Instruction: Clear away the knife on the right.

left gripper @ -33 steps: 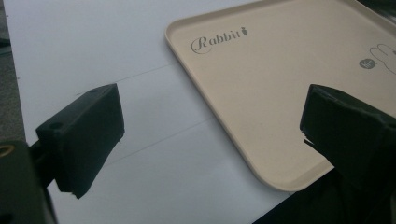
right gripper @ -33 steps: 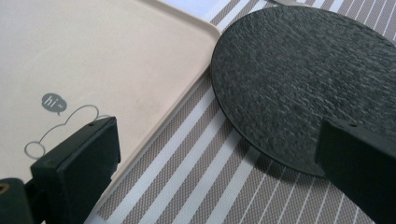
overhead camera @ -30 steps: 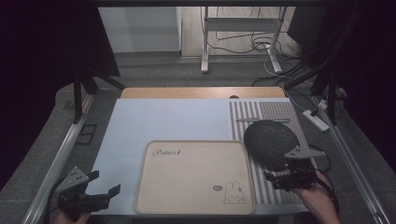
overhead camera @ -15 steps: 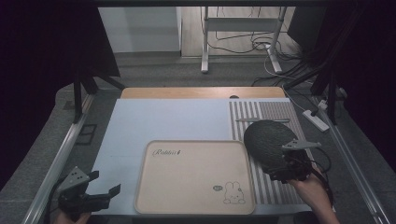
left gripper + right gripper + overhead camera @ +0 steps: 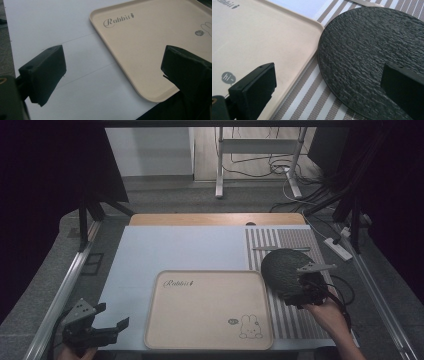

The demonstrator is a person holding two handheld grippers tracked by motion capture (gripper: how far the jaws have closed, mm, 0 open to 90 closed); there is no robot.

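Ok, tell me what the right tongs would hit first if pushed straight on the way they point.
Most likely the black textured plate: the right tongs stand open with its near rim between the jaws, one jaw over the plate, the other toward the beige tray. Height above it is unclear.

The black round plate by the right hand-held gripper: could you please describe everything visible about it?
The black round plate is a flat dark disc with a rough, slate-like texture. It lies on the striped placemat, right of the beige tray, its edge close to the tray's corner. The right hand-held gripper, jaws open, is at its near edge, one jaw over its surface.
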